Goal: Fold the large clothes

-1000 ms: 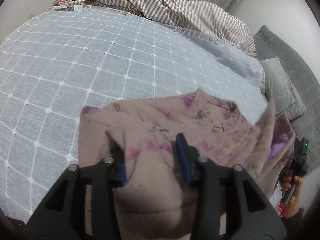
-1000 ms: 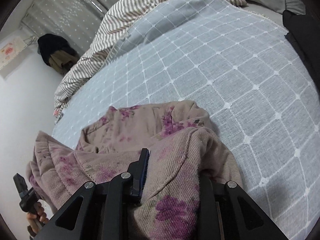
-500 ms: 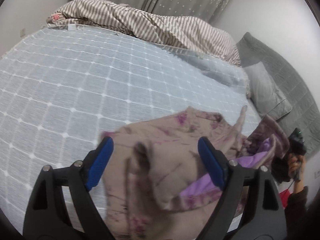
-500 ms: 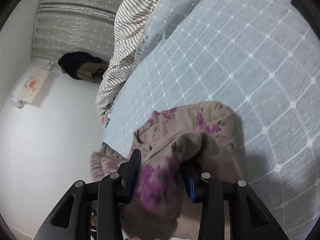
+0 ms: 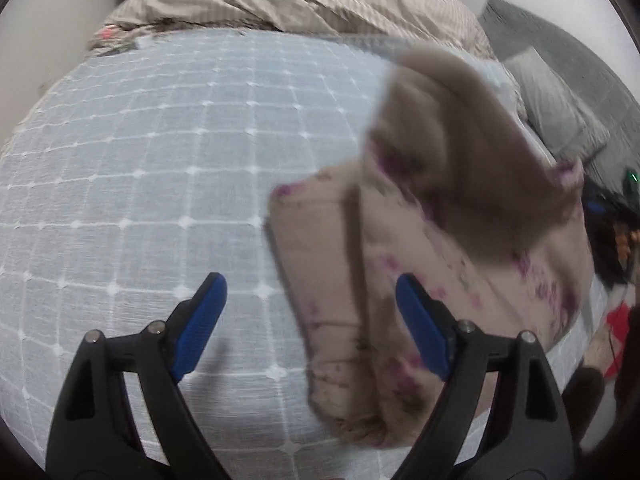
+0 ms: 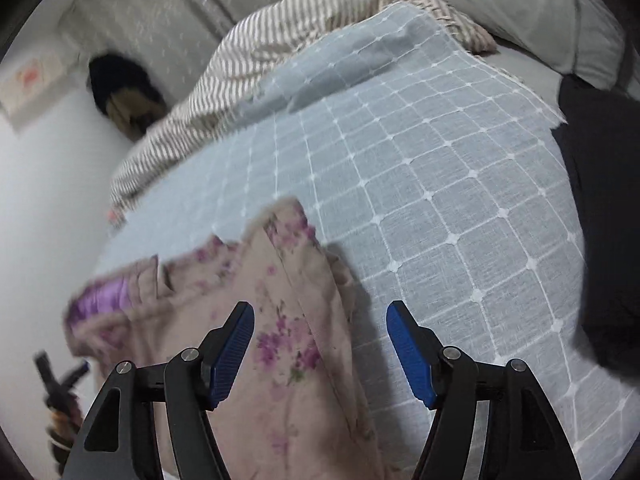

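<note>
**Garment let go near the bed's edge, fold still loose**

In the left wrist view, the left gripper (image 5: 308, 320) stands wide with nothing pinched; its left pad sits over bare bedspread (image 5: 160, 160), its right pad over the garment (image 5: 400, 280). That pinkish flowered piece fills the right half of the frame, and a blurred flap of it hangs in the upper right, seemingly not yet settled. The likely trouble there: the flap may land crooked or bunch, so the fold comes out uneven. The striped quilt (image 5: 300, 8) along the top lies well apart and is no obstacle.

In the right wrist view, the right gripper (image 6: 320, 348) has its jaws opening; cloth lies under and between them but the pads do not press it. The garment (image 6: 280, 340) occupies the lower left, with a purple lining showing at the far left, close to the bed's edge. Judged from this, loose layers could slide off that edge or spring apart. A dark cushion (image 6: 600, 220) sits at the right margin.
</note>
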Available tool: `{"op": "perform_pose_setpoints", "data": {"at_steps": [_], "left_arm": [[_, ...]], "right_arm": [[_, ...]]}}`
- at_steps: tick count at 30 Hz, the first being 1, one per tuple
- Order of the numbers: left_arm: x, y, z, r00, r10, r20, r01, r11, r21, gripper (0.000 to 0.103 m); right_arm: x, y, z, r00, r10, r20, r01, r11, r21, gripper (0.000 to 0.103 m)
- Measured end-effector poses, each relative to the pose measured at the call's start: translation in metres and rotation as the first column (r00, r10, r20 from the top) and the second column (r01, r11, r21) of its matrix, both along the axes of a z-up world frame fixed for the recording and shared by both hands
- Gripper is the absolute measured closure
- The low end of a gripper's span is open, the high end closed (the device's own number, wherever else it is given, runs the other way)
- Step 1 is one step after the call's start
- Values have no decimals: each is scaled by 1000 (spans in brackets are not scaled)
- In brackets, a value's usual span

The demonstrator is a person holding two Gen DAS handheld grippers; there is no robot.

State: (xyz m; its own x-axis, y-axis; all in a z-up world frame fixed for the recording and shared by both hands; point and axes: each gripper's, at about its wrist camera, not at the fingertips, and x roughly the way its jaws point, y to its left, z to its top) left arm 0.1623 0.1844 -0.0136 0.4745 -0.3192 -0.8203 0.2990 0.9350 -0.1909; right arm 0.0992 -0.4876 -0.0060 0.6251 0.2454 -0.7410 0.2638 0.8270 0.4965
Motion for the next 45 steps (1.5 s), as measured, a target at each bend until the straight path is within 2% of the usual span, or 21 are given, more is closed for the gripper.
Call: {"op": "perform_pose_setpoints", "data": {"at_steps": [4, 6, 8, 9, 10, 11, 12, 13, 15, 19, 23, 26, 28, 30, 32, 33, 35, 39, 41, 43, 45], "left_arm": [[17, -30, -13, 997, -73, -17, 73, 997, -27, 17], [41, -40, -20, 999, -34, -31, 32, 997, -74, 17], [58, -48, -23, 999, -3, -33, -1, 992, -125, 24], [65, -52, -22, 1000, 12, -23, -15, 989, -148, 32], [70, -55, -22, 1000, 17, -15, -19, 986, -163, 40], [73, -61, -21, 1000, 23, -10, -24, 985, -169, 42], [77, -69, -20, 999, 38, -3, -38, 987, -157, 51], [79, -73, -19, 999, 42, 3, -41, 989, -145, 76], [78, -73, -12, 993, 114, 38, -109, 988, -113, 85], [62, -54, 35, 945, 247, 216, -198, 954, -226, 89], [66, -37, 70, 896, 327, 300, -246, 929, -277, 89], [86, -31, 72, 872, 366, 324, -288, 920, -265, 89], [113, -35, 55, 872, 383, 307, -332, 921, -206, 89], [133, -41, 25, 890, 386, 244, -365, 922, -128, 89], [155, -51, -13, 921, 368, 127, -367, 930, -31, 89], [166, -54, -37, 929, 367, 39, -367, 930, 13, 87], [173, -54, -55, 927, 373, -37, -372, 928, 33, 82], [166, -41, -31, 927, 374, -13, -375, 927, -31, 63], [153, -36, -18, 934, 357, 13, -355, 933, -57, 54], [140, -32, -10, 946, 323, 7, -321, 943, -92, 37], [127, -28, -10, 954, 297, -33, -298, 944, -139, 37]], "right_arm": [[32, 21, -27, 998, 22, -53, -25, 997, -70, 33], [51, 28, -43, 998, 2, -64, -8, 996, -85, 33], [67, 31, -57, 997, -11, -73, 6, 998, -70, 34], [72, 33, -60, 997, -18, -72, 13, 998, -66, 38], [77, 37, -63, 998, -16, -67, 12, 998, -68, 51], [81, 41, -64, 998, -11, -62, 6, 997, -77, 54], [83, 48, -61, 998, -10, -57, 3, 993, -117, 61], [84, 58, -55, 999, -2, -37, -5, 982, -190, 71], [83, 70, -42, 1000, 9, 4, -7, 963, -270, 79], [76, 71, -1, 989, -43, 145, 88, 941, -326, 83], [82, 58, 48, 942, -122, 312, 224, 921, -318, 84], [98, 43, 60, 916, -171, 363, 289, 908, -302, 85], [115, 33, 53, 914, -210, 346, 325, 890, -319, 100], [136, 15, 27, 918, -284, 277, 373, 855, -361, 100], [151, 1, -5, 940, -292, 176, 335, 887, -318, 100], [156, -4, -24, 946, -300, 124, 324, 894, -309, 99], [156, -9, -48, 955, -285, 82, 296, 929, -221, 97], [154, -12, -58, 979, -197, 43, 201, 973, -118, 87], [153, -12, -52, 989, -143, 45, 147, 986, -81, 72], [151, -8, -45, 996, -87, 36, 88, 995, -49, 23], [150, -7, -47, 998, -56, -5, 56, 998, -26, 20]]}}
